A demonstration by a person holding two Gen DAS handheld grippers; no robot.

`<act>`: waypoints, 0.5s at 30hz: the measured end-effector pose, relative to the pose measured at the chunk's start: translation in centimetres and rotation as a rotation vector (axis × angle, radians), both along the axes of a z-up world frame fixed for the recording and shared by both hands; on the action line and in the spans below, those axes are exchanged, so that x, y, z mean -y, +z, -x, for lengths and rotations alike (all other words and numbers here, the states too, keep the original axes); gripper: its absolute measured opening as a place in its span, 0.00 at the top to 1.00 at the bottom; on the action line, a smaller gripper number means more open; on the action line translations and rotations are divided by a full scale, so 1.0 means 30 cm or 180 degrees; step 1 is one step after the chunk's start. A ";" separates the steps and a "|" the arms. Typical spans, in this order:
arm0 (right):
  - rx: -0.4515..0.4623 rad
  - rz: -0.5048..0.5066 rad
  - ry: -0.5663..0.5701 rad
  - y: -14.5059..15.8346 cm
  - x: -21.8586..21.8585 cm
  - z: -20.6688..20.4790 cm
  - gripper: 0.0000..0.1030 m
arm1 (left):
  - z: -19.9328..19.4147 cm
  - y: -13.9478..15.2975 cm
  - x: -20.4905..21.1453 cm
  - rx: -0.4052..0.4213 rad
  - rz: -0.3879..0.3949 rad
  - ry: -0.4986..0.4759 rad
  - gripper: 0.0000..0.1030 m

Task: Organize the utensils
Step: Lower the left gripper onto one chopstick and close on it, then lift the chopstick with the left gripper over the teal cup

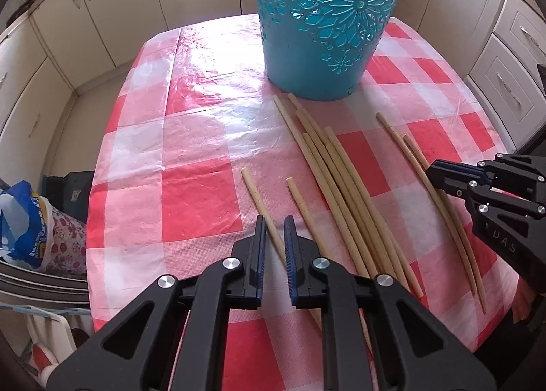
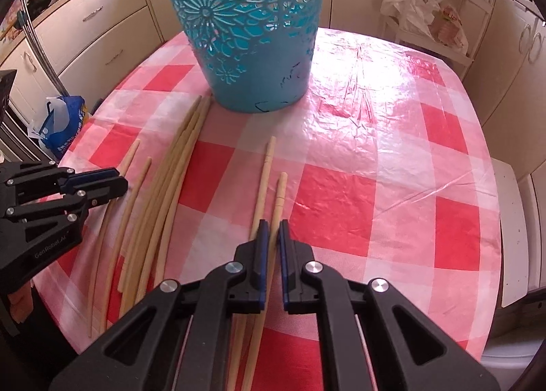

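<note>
Several pale wooden chopsticks lie on a red-and-white checked tablecloth (image 1: 201, 200) in front of a tall teal openwork basket (image 1: 324, 22). A middle bundle of chopsticks (image 1: 341, 186) runs toward the basket. My left gripper (image 1: 275, 223) hovers low over two separate chopsticks (image 1: 259, 200), jaws slightly apart, holding nothing. My right gripper (image 2: 271, 227) is slightly open over another pair of chopsticks (image 2: 269, 179), one stick showing in the gap. The basket (image 2: 245, 22) and the bundle (image 2: 177, 165) also show in the right wrist view. Each gripper appears in the other's view (image 1: 440, 176) (image 2: 116, 179).
Cream kitchen cabinets (image 1: 112, 5) ring the table. A blue plastic bag (image 2: 61, 125) sits on the floor at the left. A white rack with plastic bags (image 2: 430, 9) stands at the back right. The table edge (image 1: 90, 220) drops off to the left.
</note>
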State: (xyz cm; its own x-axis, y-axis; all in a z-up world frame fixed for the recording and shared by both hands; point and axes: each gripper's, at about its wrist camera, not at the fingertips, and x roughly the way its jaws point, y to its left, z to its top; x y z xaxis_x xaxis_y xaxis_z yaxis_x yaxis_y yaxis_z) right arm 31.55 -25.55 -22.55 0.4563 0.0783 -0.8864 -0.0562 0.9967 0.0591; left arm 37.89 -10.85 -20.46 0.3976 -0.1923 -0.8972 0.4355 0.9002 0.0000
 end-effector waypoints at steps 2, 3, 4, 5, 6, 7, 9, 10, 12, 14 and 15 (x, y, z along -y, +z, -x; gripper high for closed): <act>-0.0008 -0.0120 -0.0043 -0.001 0.021 0.001 0.94 | -0.015 0.002 -0.003 -0.0069 0.0098 -0.0006 0.94; -0.0012 -0.0185 -0.0069 -0.001 0.032 0.001 0.94 | -0.022 0.004 -0.009 -0.0125 0.0181 -0.0011 0.95; -0.0007 -0.0260 -0.0102 0.001 0.044 0.002 0.94 | -0.022 0.010 -0.018 -0.0137 0.0231 -0.0018 0.95; 0.0002 -0.0314 -0.0126 0.005 0.053 0.003 0.94 | -0.022 0.015 -0.022 -0.0137 0.0234 -0.0026 0.95; 0.0009 -0.0332 -0.0137 0.009 0.059 0.003 0.94 | -0.022 0.020 -0.022 -0.0119 0.0204 -0.0036 0.95; 0.0012 -0.0332 -0.0137 0.011 0.059 0.002 0.94 | -0.022 0.021 -0.023 -0.0116 0.0180 -0.0043 0.95; 0.0006 -0.0344 -0.0148 0.009 0.060 0.000 0.94 | -0.027 0.022 -0.015 -0.0071 0.0038 -0.0056 0.95; -0.0011 -0.0344 -0.0146 0.007 0.058 -0.003 0.94 | -0.030 0.021 -0.010 -0.0048 -0.0038 -0.0061 0.95; -0.0040 -0.0340 -0.0161 0.002 0.061 -0.006 0.94 | -0.037 0.012 -0.002 -0.0048 -0.0147 -0.0085 0.95; -0.0058 -0.0339 -0.0177 0.000 0.065 -0.010 0.94 | -0.041 0.002 0.009 -0.0003 -0.0273 -0.0109 0.88; -0.0057 -0.0324 -0.0175 0.001 0.065 -0.011 0.94 | -0.042 0.002 0.015 0.0034 -0.0328 -0.0109 0.85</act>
State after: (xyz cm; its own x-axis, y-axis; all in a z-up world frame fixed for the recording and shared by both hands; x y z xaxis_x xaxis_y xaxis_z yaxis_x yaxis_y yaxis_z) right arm 31.89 -27.49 -22.52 0.4464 0.1436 -0.8832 0.0005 0.9870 0.1607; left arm 39.16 -11.31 -20.39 0.4021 -0.1129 -0.9086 0.4655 0.8798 0.0967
